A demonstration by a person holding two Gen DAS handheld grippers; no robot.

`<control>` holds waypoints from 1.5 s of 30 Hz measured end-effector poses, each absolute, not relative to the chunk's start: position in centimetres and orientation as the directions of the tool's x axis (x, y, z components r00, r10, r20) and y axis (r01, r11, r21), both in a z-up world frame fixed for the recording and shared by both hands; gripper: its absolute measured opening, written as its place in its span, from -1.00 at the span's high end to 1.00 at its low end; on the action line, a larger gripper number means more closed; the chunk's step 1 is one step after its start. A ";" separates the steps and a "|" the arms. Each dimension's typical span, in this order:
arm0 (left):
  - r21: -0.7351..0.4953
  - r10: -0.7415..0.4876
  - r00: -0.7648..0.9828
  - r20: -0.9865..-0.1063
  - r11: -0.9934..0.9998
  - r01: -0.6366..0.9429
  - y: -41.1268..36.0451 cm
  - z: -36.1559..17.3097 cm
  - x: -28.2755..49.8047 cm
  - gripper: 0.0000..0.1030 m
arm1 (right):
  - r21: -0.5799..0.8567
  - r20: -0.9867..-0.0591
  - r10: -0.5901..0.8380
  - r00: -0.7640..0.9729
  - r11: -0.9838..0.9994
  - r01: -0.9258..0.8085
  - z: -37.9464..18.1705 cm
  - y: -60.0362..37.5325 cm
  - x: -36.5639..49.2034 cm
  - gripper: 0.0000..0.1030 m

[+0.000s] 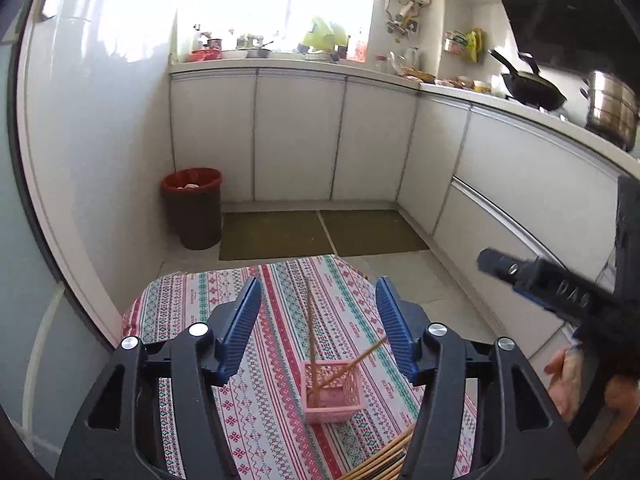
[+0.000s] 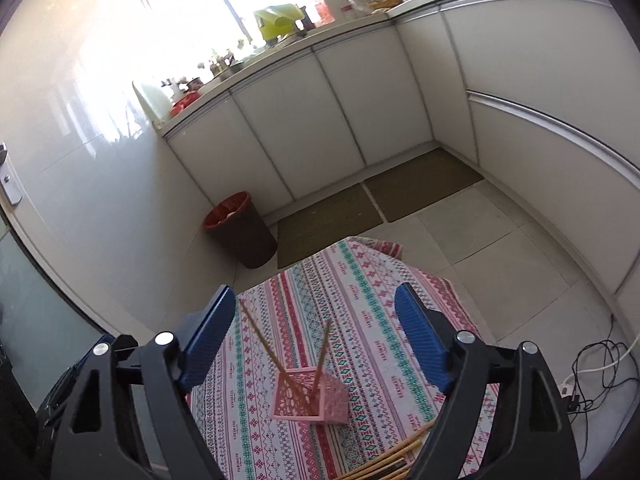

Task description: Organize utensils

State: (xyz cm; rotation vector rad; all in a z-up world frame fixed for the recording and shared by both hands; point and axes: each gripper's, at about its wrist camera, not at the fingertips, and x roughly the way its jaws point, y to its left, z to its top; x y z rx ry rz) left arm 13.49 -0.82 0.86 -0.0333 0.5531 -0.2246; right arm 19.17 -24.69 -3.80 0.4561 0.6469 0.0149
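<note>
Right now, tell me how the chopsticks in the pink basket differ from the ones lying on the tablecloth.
The two chopsticks in the pink basket stand on end, leaning apart: one nearly upright, the other tilted over the rim. The loose chopsticks lie flat on the tablecloth, bundled side by side at its near edge. Only two are in the basket; more lie outside, partly cut off by the frame. All look like the same plain wooden sticks.

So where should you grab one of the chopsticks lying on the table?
Probably the middle of a chopstick in the pile, coming from above with the fingers closing across it. They lie flat and close together on the cloth, so the ends give little to pinch.
</note>
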 end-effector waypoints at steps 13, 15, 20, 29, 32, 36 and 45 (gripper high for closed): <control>-0.006 -0.361 0.551 -0.752 0.840 0.543 -14.0 -7.6 12.6 -0.86 | 0.292 -0.748 -0.220 0.626 0.738 0.609 -9.1 -39.8 12.2 -0.83; 0.009 -0.328 0.461 -0.825 0.807 0.591 -16.5 -10.9 13.1 -0.86 | 0.320 -0.768 -0.188 0.612 0.715 0.622 -10.0 -41.3 11.4 -0.83; -0.021 -0.222 0.263 -0.939 0.800 0.600 -20.5 -20.4 15.9 -0.86 | 0.337 -0.800 -0.121 0.587 0.719 0.608 -11.6 -42.2 10.9 -0.83; -0.011 -0.126 0.165 -0.978 0.825 0.565 -20.7 -28.1 20.6 -0.15 | 0.381 -0.830 0.000 0.558 0.731 0.566 -13.2 -40.9 11.8 -0.83; 0.018 -0.130 0.198 -0.971 0.792 0.610 -21.2 -28.2 20.5 0.03 | 0.374 -0.841 0.014 0.541 0.737 0.563 -13.8 -40.5 12.1 -0.83; 0.028 -0.137 0.200 -0.970 0.755 0.655 -22.7 -27.8 19.7 0.72 | 0.345 -0.860 0.006 0.510 0.743 0.574 -14.8 -40.1 12.4 -0.83; 0.110 -0.166 0.359 -0.918 0.764 0.636 -19.3 -24.6 18.3 0.87 | 0.277 -0.909 0.013 0.416 0.766 0.580 -18.2 -38.5 13.4 -0.83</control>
